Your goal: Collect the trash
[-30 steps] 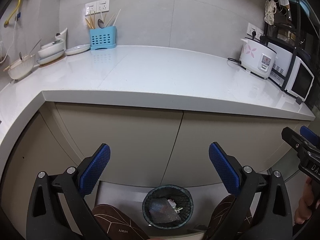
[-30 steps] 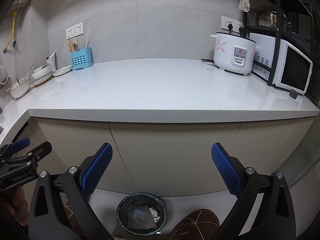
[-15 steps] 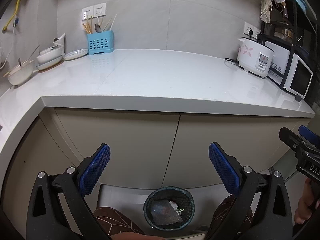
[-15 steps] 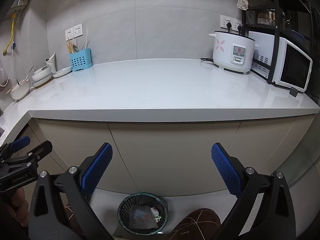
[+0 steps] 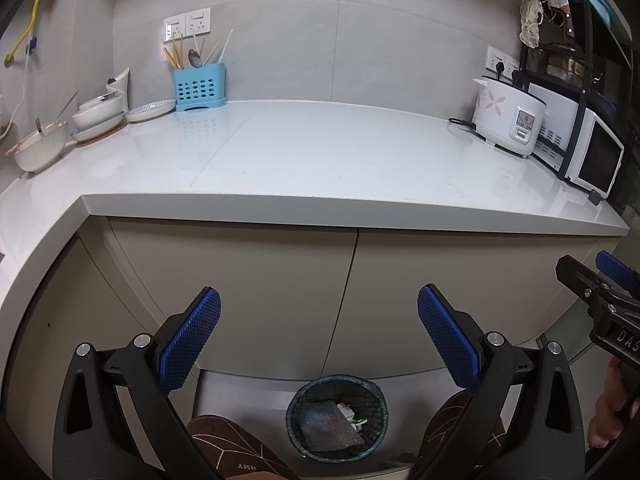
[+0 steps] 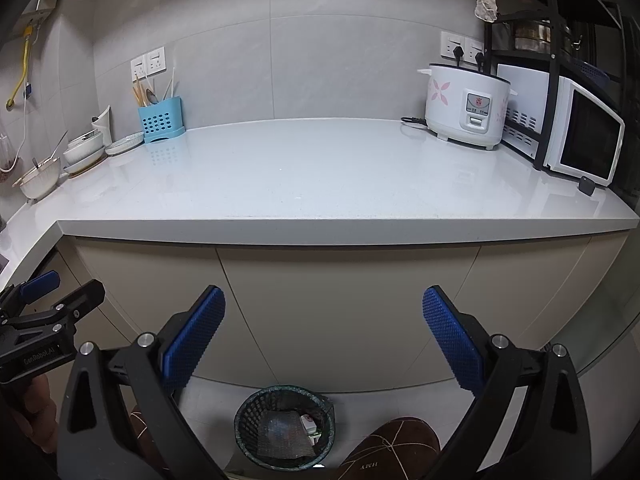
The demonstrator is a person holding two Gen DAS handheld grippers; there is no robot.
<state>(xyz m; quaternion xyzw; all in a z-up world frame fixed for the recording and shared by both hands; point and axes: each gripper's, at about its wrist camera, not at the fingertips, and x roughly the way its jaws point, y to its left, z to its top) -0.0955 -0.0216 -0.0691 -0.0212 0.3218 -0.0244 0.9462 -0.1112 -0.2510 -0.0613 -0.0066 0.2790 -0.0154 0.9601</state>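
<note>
a: why are both tools hanging back from the counter (image 5: 320, 160)?

b: looks finished to me. left gripper (image 5: 320, 340) is spread wide and carries nothing, right gripper (image 6: 324, 344) the same. the trash (image 5: 330, 426) already lies in the bin (image 5: 294, 420) on the floor, between the slippers, below the cabinet doors.

a: left to right up top?

b: bowls (image 5: 40, 148), blue caddy (image 5: 199, 87), bare middle, rice cooker (image 5: 508, 122), microwave (image 5: 596, 158).

a: any change from half a second back?

b: barely. both views have risen a little; the jaws are just as wide.
</note>
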